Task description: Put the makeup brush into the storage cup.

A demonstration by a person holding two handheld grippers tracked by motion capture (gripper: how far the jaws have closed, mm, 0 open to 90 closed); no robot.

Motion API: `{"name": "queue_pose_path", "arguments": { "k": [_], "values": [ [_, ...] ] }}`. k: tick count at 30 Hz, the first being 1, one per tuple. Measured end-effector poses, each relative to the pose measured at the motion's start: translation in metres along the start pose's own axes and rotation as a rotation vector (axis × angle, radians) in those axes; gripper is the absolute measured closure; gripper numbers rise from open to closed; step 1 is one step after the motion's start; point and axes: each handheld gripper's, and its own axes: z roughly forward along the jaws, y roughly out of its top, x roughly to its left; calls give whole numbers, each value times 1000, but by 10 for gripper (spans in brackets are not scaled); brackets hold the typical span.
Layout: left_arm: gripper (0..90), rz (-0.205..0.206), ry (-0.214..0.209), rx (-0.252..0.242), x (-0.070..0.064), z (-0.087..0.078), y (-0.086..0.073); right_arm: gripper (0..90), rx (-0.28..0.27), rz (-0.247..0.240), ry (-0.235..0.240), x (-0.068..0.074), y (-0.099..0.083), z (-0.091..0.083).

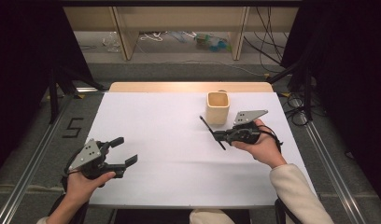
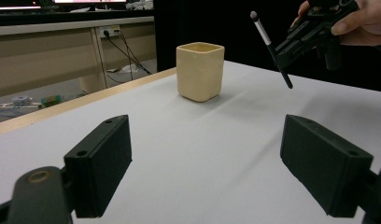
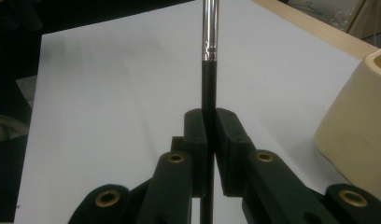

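The table [image 1: 146, 154] is covered in white, with a cream cup [image 1: 218, 107] standing toward its far right. Just beside the cup, the right gripper [image 1: 220, 135] is clamped on a slim black brush [image 1: 212, 132], held clear of the surface. The left gripper [image 1: 125, 152] waits near the front left, jaws apart. The brush seems lifted for potting; next it needs tipping upright over the cup's mouth.

Bench [image 1: 146, 154]: white top, pale wood edge along the far side. Grey floor around it, with a dark mark like a "5" [image 1: 73, 127] on the near left. Metal rails [image 1: 30, 163] run beside the bench on both sides. Beyond, wooden furniture legs [image 1: 125, 39], loose cables [image 1: 268, 46] and small clutter [image 1: 209, 42] on the floor. Dark curtains on both flanks.
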Motion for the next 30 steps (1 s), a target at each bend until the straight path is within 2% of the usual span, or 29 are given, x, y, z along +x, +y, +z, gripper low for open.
{"name": "queue_pose_path", "arguments": {
  "k": [4, 16, 17, 18, 21, 26, 27, 30],
  "values": [
    [162, 0, 0, -1, 0, 0, 0, 843, -36, 9, -7, -1, -1, -1],
    [162, 2, -1, 0, 0, 0, 0, 843, -100, 33, -42, -1, -2, -3],
    [162, 2, -1, 0, 0, 0, 0, 843, -113, 40, -47, -1, -2, -3],
    [162, 2, -1, 0, 0, 0, 0, 843, -117, 57, -33, -1, -2, -3],
    [162, 2, 0, 1, 0, 0, 0, 843, -129, 61, -54, -2, -2, -5],
    [162, 2, 0, 0, 0, 0, 0, 843, -152, 77, -62, -4, -2, -7],
    [162, 2, 0, 0, 0, 0, 0, 843, -175, 75, -71, -4, -2, -6],
    [162, 3, 0, 1, 0, 0, 0, 843, -161, 91, -63, -4, -2, -8]
  ]
}}
